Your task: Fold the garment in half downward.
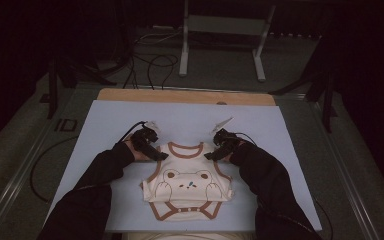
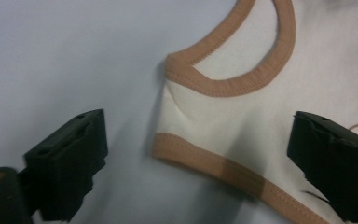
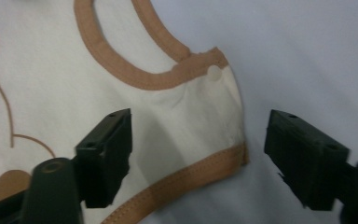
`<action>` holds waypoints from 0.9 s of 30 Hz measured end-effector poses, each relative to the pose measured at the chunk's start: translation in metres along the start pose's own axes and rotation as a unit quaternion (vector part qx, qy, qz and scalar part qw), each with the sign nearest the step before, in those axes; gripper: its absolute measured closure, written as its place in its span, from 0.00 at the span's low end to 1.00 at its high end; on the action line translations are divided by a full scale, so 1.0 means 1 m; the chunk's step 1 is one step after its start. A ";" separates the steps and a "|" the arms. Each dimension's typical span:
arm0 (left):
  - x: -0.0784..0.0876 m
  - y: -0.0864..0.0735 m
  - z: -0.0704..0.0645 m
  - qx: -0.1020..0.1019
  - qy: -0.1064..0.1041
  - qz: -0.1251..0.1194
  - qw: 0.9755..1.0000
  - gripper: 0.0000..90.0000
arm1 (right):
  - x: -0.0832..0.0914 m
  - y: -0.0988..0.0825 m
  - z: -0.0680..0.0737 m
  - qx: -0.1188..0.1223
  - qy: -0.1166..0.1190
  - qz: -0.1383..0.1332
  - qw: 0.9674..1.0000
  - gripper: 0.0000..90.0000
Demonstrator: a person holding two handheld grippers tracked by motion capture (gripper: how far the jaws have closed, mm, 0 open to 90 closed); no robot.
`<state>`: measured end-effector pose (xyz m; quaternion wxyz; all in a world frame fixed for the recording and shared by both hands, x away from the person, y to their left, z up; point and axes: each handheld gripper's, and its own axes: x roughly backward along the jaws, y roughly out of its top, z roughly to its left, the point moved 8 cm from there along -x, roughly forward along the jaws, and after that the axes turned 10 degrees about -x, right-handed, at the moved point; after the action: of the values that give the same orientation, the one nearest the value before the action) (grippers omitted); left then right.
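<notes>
A cream baby bodysuit with brown trim lies flat on a pale blue mat, its neck toward 12 o'clock. The left gripper sits at the garment's 10 o'clock corner, jaws spread — the left shoulder strap lies between them, unpinched, one jaw over the mat and the other over the cloth. The right gripper sits at the 2 o'clock corner, jaws likewise apart around the right shoulder strap, which carries 1 pale snap. Count: 1 bodysuit, 2 grippers, 1 bear print on the chest. The mat covers a wooden table. Beyond, at 12 o'clock, a dim grey floor holds a white metal frame and loose black cables.
</notes>
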<state>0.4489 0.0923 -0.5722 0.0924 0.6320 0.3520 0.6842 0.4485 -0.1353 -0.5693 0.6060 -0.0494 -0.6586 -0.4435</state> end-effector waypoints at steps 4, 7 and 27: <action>-0.002 0.001 0.002 -0.002 0.000 0.003 1.000 0.18 | -0.003 -0.001 -0.003 0.007 -0.004 0.009 1.000 0.34; -0.005 0.001 0.004 -0.013 0.007 0.011 1.000 0.27 | -0.007 -0.002 -0.003 0.009 -0.008 0.020 1.000 0.37; -0.007 0.006 -0.005 -0.038 0.030 0.035 0.998 0.66 | -0.005 0.000 0.010 0.020 0.002 0.031 0.999 0.86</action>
<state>0.4473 0.0822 -0.5741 0.0817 0.6194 0.3061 0.7183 0.4419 -0.1268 -0.5721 0.6216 -0.0561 -0.6643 -0.4112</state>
